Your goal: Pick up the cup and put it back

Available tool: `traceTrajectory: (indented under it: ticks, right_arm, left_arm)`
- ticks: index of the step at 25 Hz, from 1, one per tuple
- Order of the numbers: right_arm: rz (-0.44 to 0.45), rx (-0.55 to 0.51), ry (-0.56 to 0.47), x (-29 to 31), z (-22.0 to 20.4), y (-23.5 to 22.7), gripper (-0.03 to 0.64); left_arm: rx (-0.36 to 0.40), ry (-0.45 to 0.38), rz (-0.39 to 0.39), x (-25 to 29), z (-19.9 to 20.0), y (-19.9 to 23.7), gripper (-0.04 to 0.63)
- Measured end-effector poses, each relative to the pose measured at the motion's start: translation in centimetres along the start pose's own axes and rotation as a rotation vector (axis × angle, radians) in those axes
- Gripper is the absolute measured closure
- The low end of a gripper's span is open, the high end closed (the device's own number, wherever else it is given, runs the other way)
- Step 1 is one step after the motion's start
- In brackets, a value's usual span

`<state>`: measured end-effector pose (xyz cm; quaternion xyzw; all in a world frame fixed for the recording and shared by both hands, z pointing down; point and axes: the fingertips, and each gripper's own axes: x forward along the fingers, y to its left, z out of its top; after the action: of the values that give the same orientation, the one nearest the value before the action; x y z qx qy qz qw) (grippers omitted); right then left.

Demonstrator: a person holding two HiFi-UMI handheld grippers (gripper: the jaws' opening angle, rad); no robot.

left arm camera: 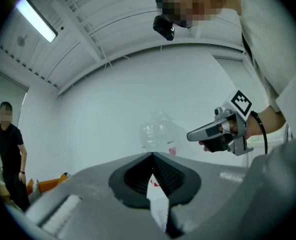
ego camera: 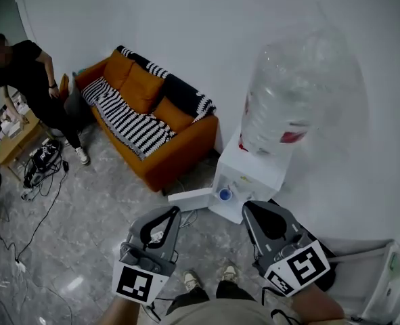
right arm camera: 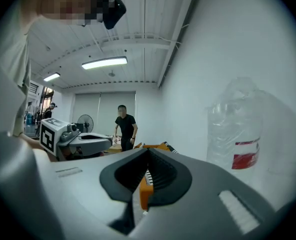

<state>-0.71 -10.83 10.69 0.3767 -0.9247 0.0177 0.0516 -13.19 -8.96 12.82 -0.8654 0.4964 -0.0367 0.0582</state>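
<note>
My left gripper (ego camera: 174, 212) and right gripper (ego camera: 249, 207), both closed tip to tip and empty; water dispenser (ego camera: 254, 175) at 12 o'clock; small blue cup (ego camera: 225, 194), as far as it can be made out, on its front ledge; sofa (ego camera: 145, 114) at 10 o'clock

The bottle (ego camera: 293, 90) stands on the dispenser (ego camera: 252, 173), right of the sofa (ego camera: 143, 88), against the wall (ego camera: 186, 19).

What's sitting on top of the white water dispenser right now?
A large clear plastic water bottle with a red label stands on the white water dispenser. Its bulk covers the dispenser's top, so the neck cannot be seen.
</note>
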Motion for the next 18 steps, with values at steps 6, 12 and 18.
traceTrajectory:
  ticks: [6,12,18]
  right_arm:
    - [0.049,0.034,-0.012,-1.2,1.0,0.2,0.614]
    - [0.073,0.029,0.0,-1.7,0.9,0.3,0.614]
    - [0.088,0.009,-0.014,-1.6,1.5,-0.1,0.614]
  left_arm:
    - [-0.019,0.002,0.006,-0.9,1.2,-1.1,0.594]
    - [-0.025,0.014,0.021,-1.1,1.3,-1.6,0.594]
    - [-0.038,0.023,0.032,-0.6,1.3,-1.9,0.594]
